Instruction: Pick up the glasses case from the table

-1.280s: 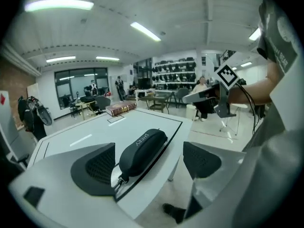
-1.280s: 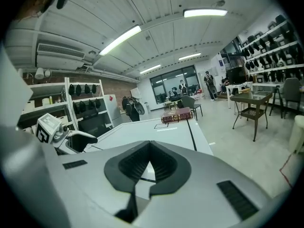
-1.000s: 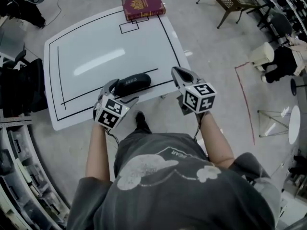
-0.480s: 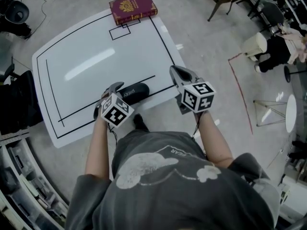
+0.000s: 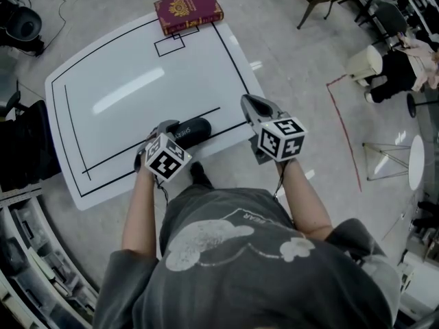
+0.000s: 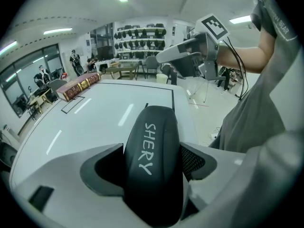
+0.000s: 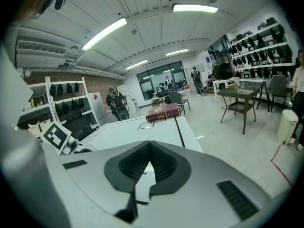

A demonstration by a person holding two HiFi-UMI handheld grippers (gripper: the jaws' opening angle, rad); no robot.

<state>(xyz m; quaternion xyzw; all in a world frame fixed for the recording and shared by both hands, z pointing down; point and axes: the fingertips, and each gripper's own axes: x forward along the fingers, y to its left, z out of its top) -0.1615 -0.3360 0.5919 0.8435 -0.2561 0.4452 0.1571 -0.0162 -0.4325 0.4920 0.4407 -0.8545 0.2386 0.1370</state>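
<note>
Head view: the black oval glasses case (image 5: 195, 128) lay on the white table (image 5: 130, 81) close to your edge, right at the black line marked across the near side. Its far end pointed up and to the right in that view.

You had the left gripper (image 5: 170, 134) tilted down over the near end of the glasses case, marker cube toward your body. Left gripper view put the glasses case square between the jaws, white "SHERY" lettering running along its top. The jaws were wide and closing. Both pads sat against the sides of the shell, with no gap visible on either side. I couldn't tell whether the bottom of the shell had left the table surface.

You held the right gripper (image 5: 252, 105) well apart from the glasses case, over the near right corner of the table and pointing toward the far side. Right gripper view showed its jaw tips meeting, with nothing held between them.

A dark red hardcover book (image 5: 188, 11) with a gold emblem lay at the far edge of the table, beside a small black rectangle outline, well apart from both grippers.
</note>
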